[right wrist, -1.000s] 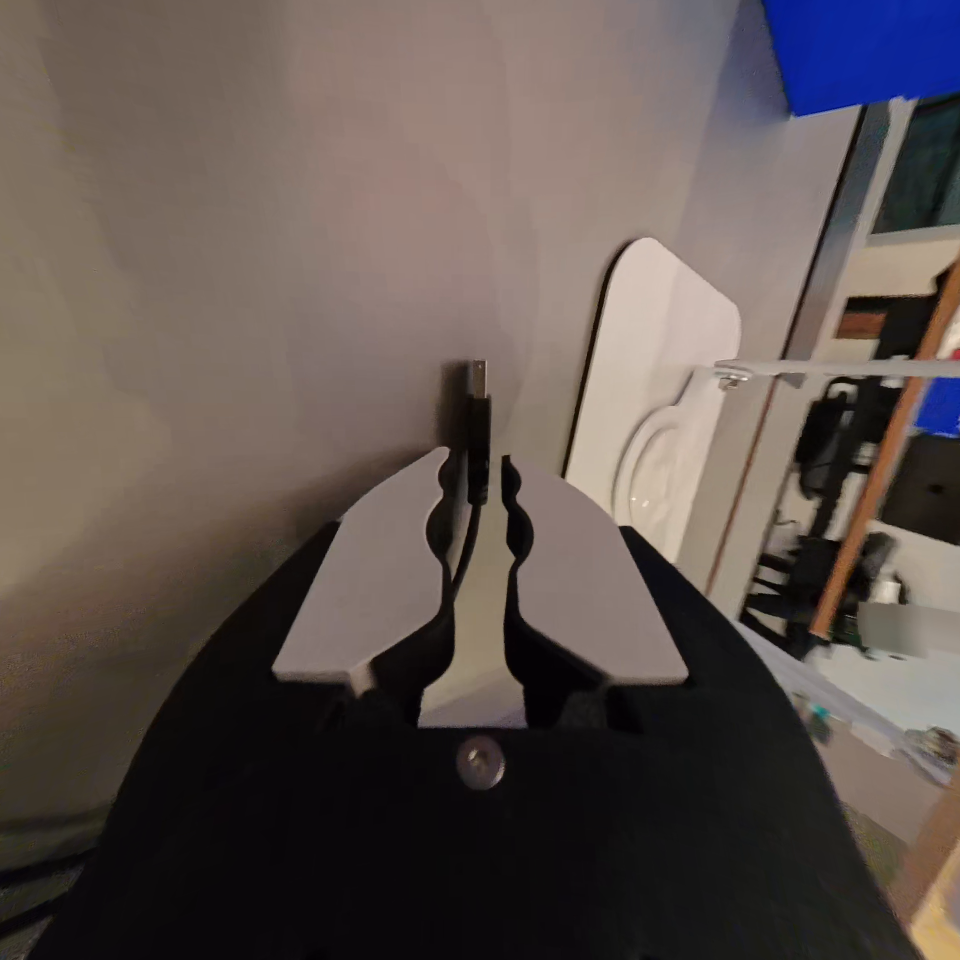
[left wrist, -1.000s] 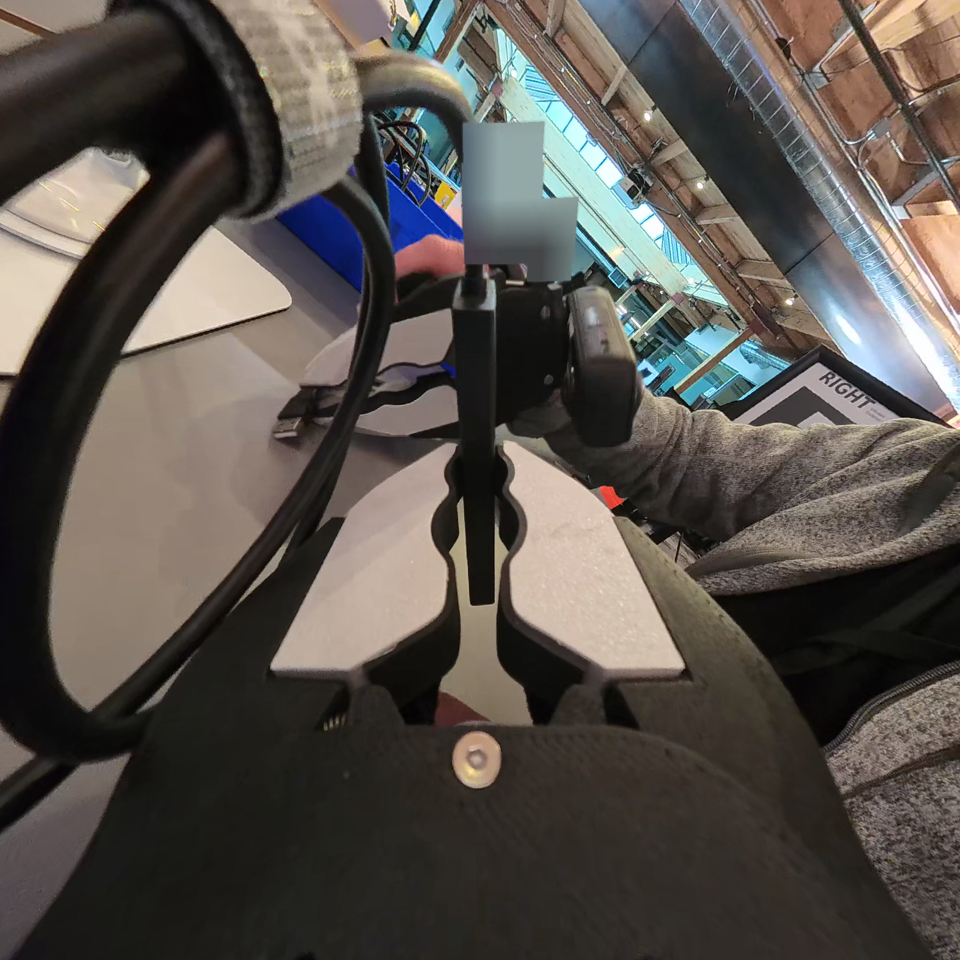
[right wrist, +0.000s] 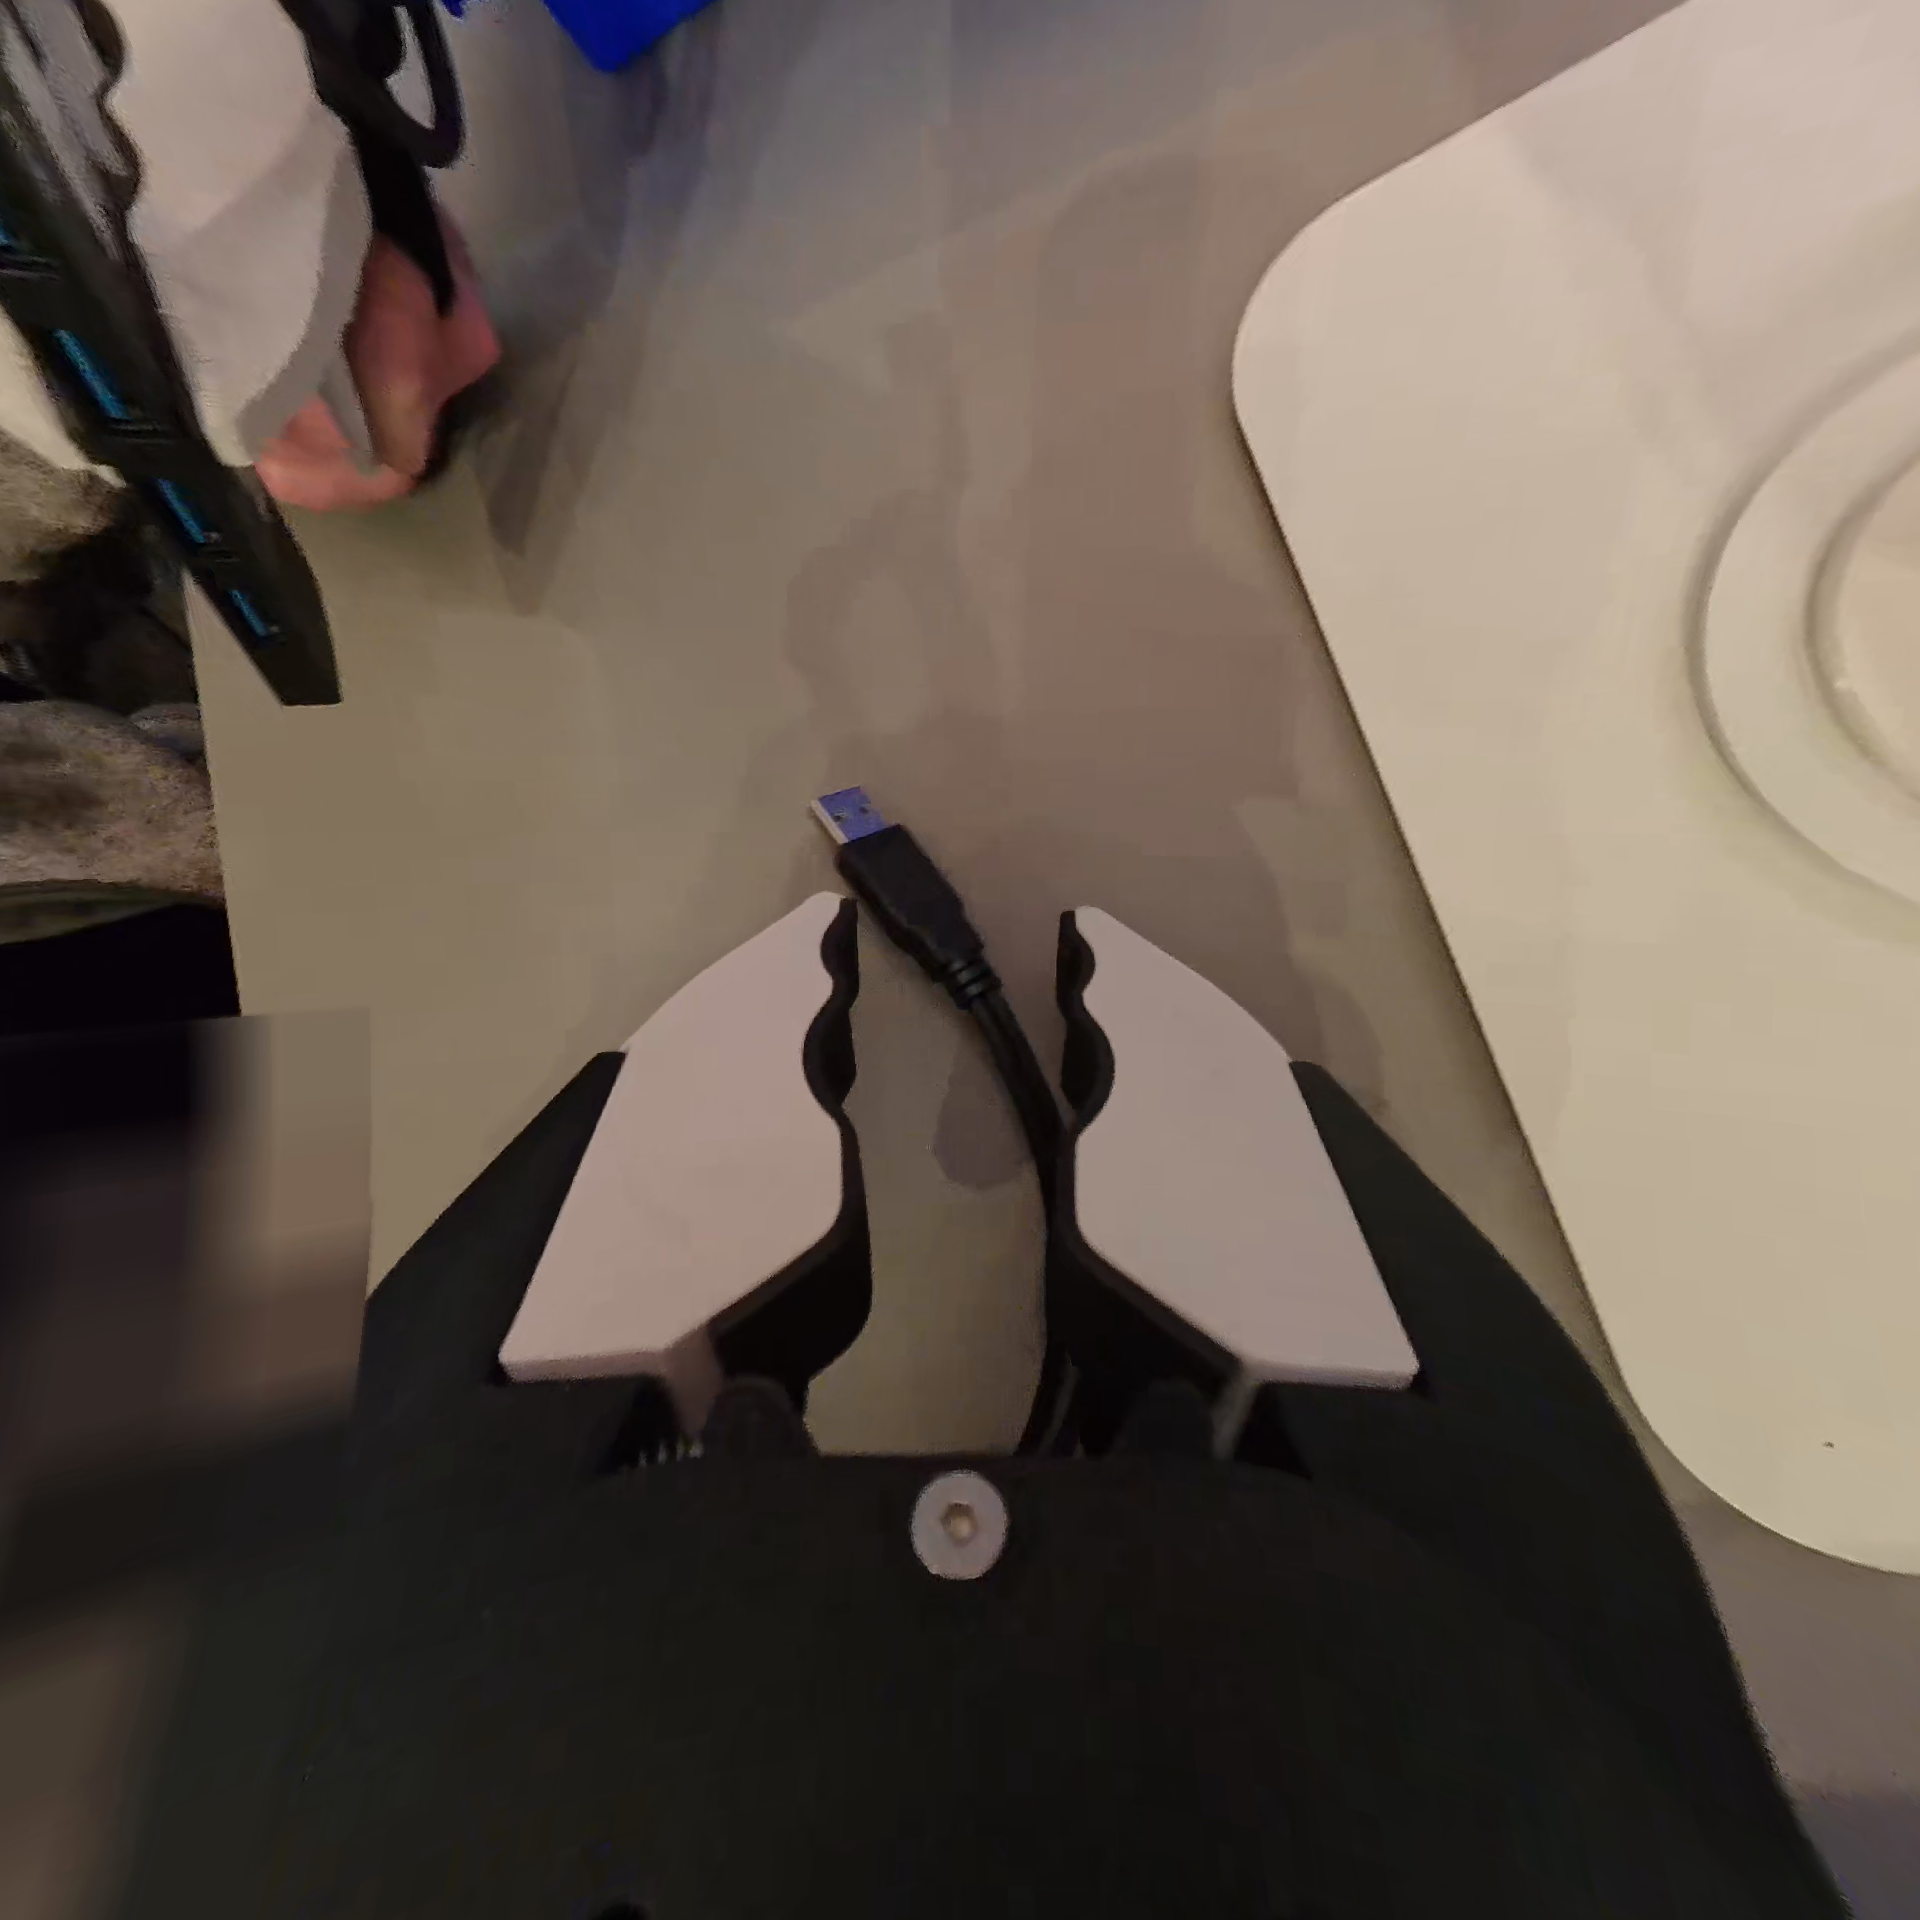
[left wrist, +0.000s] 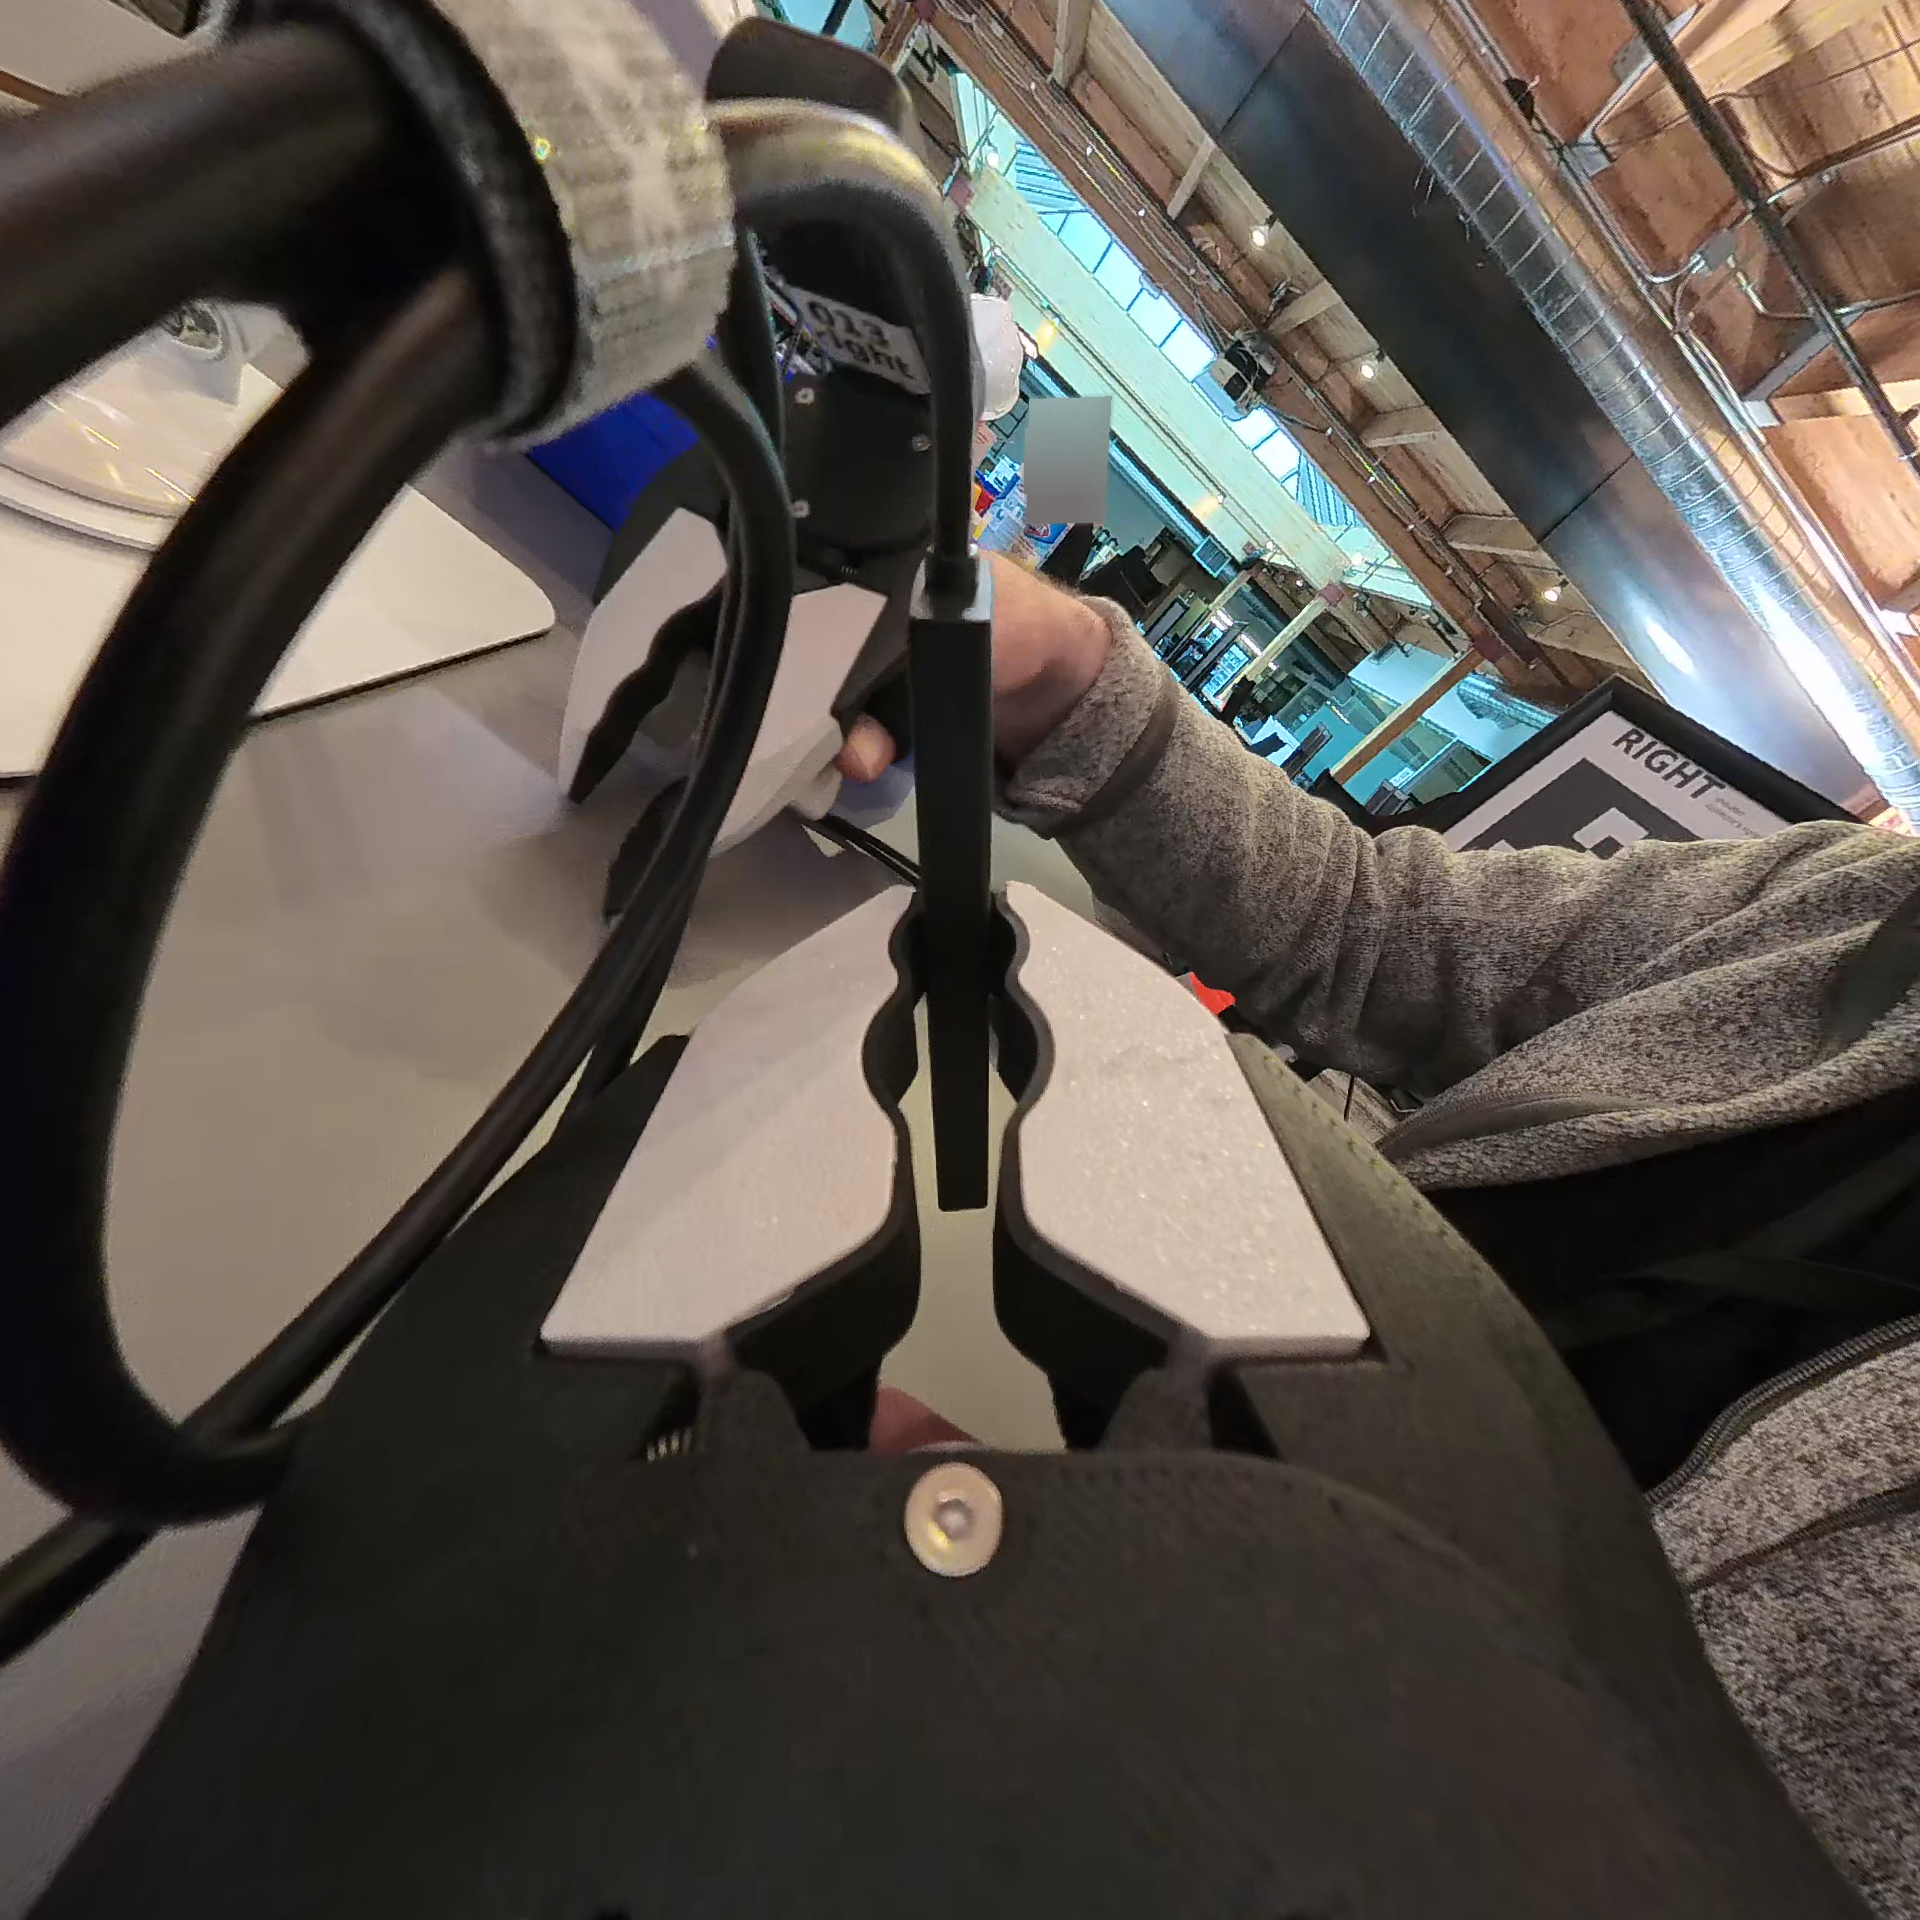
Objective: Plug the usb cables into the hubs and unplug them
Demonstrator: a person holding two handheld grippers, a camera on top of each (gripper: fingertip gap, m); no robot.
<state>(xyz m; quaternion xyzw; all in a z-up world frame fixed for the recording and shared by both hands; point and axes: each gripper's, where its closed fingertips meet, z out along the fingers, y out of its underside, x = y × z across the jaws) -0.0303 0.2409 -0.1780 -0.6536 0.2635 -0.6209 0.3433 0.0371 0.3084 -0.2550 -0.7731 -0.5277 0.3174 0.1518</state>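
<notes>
While the left hand-held gripper (left wrist: 951, 1039) clamps the rigid hub (left wrist: 954, 894), the right hand-held gripper (right wrist: 956, 925) gapes empty.
Light usb cable (right wrist: 1013, 1049) probably flexes; grasp its stiff black plug (right wrist: 909, 888).

Left wrist view: mounted behind the left hand-held gripper (left wrist: 951, 971), tilted low and sideways across the bench (left wrist: 343, 935), facing the right hand-held gripper (left wrist: 717, 717) nearby and the ceiling beyond.

Right wrist view: behind the right hand-held gripper (right wrist: 956, 925), looking steeply down, close to the bench (right wrist: 727, 416).

Shared: bench, white tray (left wrist: 312, 623) (right wrist: 1558, 623), black hub (left wrist: 951, 894) (right wrist: 177, 416).
</notes>
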